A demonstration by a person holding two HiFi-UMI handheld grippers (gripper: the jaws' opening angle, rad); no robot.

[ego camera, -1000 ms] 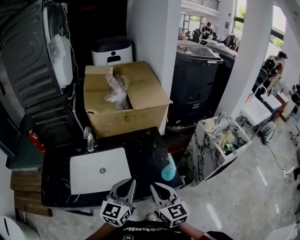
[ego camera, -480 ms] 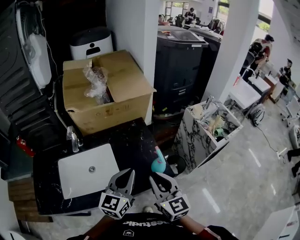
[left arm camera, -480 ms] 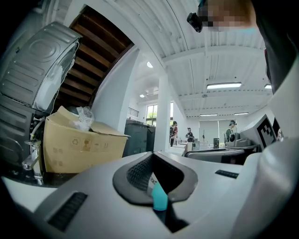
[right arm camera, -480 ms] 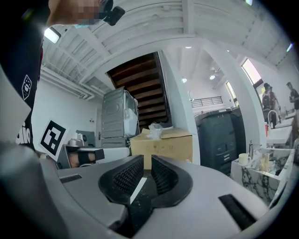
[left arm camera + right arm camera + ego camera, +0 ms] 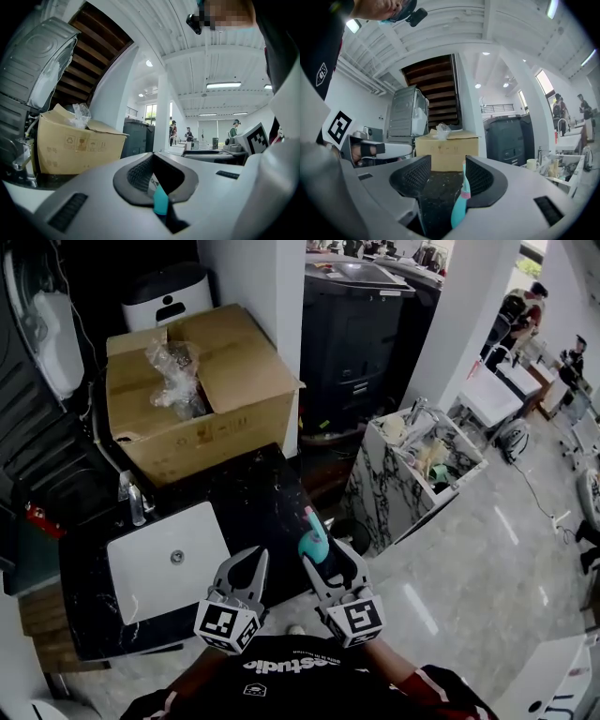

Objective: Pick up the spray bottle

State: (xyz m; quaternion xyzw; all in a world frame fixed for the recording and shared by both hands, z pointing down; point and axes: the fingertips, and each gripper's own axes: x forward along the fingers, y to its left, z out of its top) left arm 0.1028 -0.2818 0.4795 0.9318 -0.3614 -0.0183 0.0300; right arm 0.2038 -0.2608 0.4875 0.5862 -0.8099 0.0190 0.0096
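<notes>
Head view, change: we see the right gripper (image 5: 325, 557) with its jaws spread, where a moment ago they were pressed together. They have just been opening. The teal, bulb-bodied plastic spray bottle (image 5: 312, 540), which stood off to the gripper's right, now stands between them.
Head view, bottle: it stands upright near the right front corner of the black speckled stone counter (image 5: 258, 498). That puts it at lower centre of the frame, right of the white rectangular sink basin (image 5: 169, 559).
Head view, hands: both grippers reach forward and level from the bottom edge, side by side, marker cubes facing up. The left gripper (image 5: 254, 559) sits left of the spray bottle over the counter's front edge, apart from it.
Left gripper view, jaws: they are pressed together with nothing gripped. A teal sliver shows low in the slit, and we cannot tell whether it is the spray bottle beyond.
Left gripper view, surroundings: the brown cardboard box (image 5: 70, 147) fills the left middle of the frame.
Right gripper view, jaws: they stand wide apart with the spray bottle in the gap at lower centre. It is close against the right-hand pad and clear of the left one; we cannot tell whether it touches.
Right gripper view, background: the cardboard box stands behind, at centre.
Meaning for the pick: we judge the approach finished and the grasp not yet made. Closing on the spray bottle comes next, and its off-centre place may let a pad nudge it first.
</notes>
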